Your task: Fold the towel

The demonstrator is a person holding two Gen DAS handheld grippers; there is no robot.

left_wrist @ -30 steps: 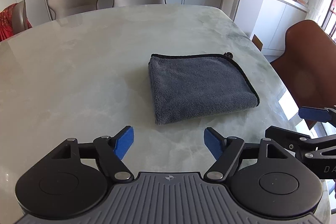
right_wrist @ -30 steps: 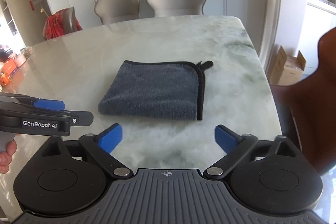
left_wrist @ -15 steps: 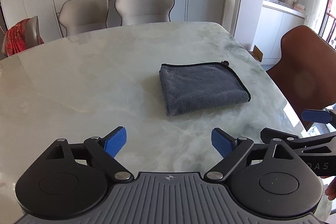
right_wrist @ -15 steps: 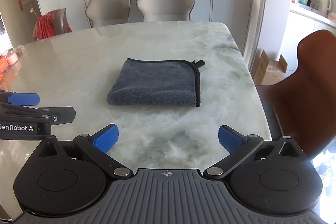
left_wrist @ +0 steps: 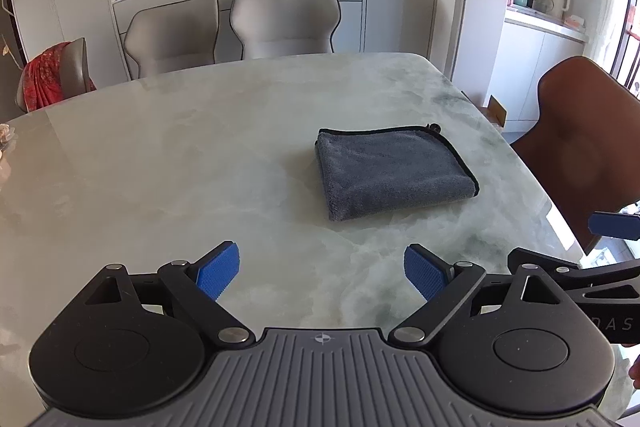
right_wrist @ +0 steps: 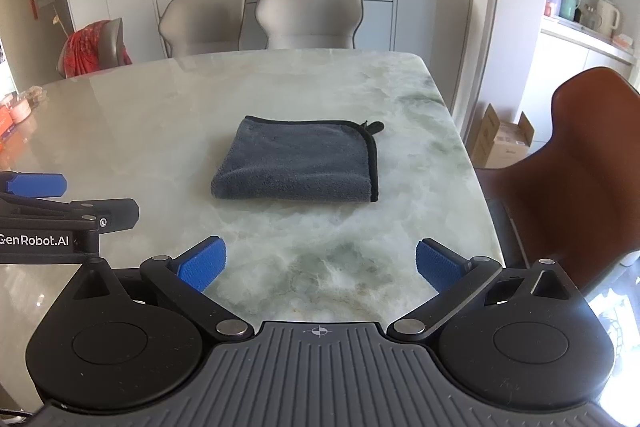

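Observation:
A dark grey towel (left_wrist: pixel 392 173) with black edging lies folded into a compact rectangle on the marble table (left_wrist: pixel 180 167); it also shows in the right wrist view (right_wrist: pixel 300 163). My left gripper (left_wrist: pixel 322 275) is open and empty, well back from the towel. My right gripper (right_wrist: pixel 320 269) is open and empty, also back from it. Each gripper shows at the side of the other's view: the right one (left_wrist: pixel 600 247) and the left one (right_wrist: pixel 52 203).
A brown chair (right_wrist: pixel 580 179) stands at the table's right edge. Two beige chairs (left_wrist: pixel 240 23) stand at the far side. A chair with a red cloth (left_wrist: pixel 44 79) is at the far left. A cardboard box (right_wrist: pixel 504 139) sits on the floor.
Both grippers have drawn back and risen away from the folded towel, which now looks smaller and farther. The towel has not moved. Both stay open.

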